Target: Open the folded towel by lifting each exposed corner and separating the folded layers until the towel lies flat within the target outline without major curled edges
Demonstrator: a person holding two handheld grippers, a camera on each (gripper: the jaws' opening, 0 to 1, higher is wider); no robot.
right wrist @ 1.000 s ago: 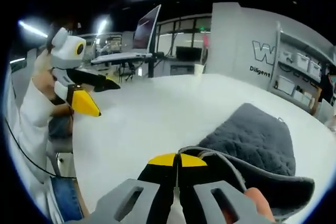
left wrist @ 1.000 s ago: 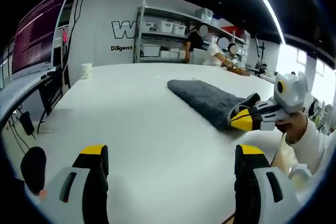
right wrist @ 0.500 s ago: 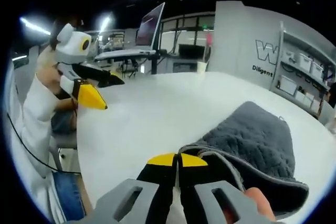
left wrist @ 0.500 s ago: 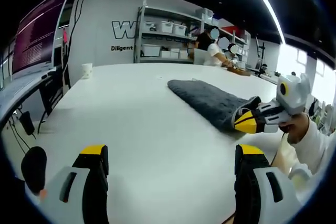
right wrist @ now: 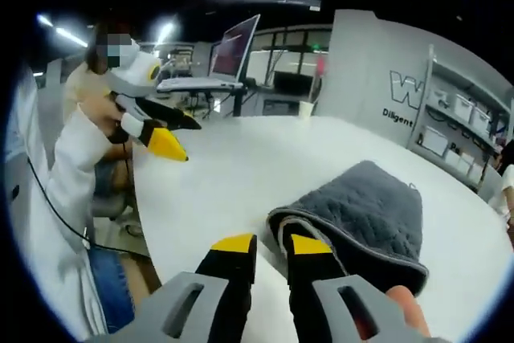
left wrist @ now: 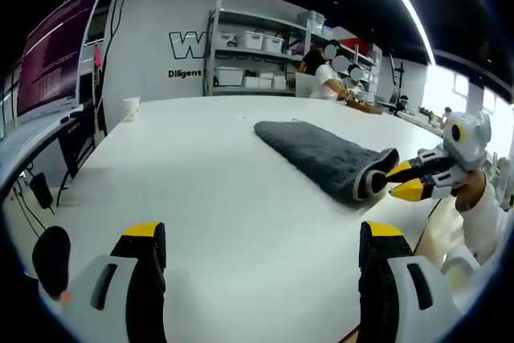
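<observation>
- Step in hand, by judgement: start of unfolding; towel (left wrist: 321,153) folded double on the white table (left wrist: 201,174), no layer lifted clear.
- Towel near the table's near edge in the right gripper view, its rolled fold end (right wrist: 321,234) facing the jaws; no target outline to be made out on the table.
- Right gripper (right wrist: 264,245) just at that fold end, jaws a little apart, clamped on nothing; one jaw seems to touch the edge, hard to tell.
- Left gripper (left wrist: 261,234) well apart from the towel, over bare table, jaws wide apart and holding nothing.
- Next move likely calls for pinching the top layer alone at an exposed corner, then lifting and peeling it back; left gripper needed nearer, for pinning or taking a second corner.
- Containers: cup (left wrist: 132,108) at the far edge, contents hidden; bins (left wrist: 255,40) on the shelf (left wrist: 241,58) by the wall, contents not discernible.
</observation>
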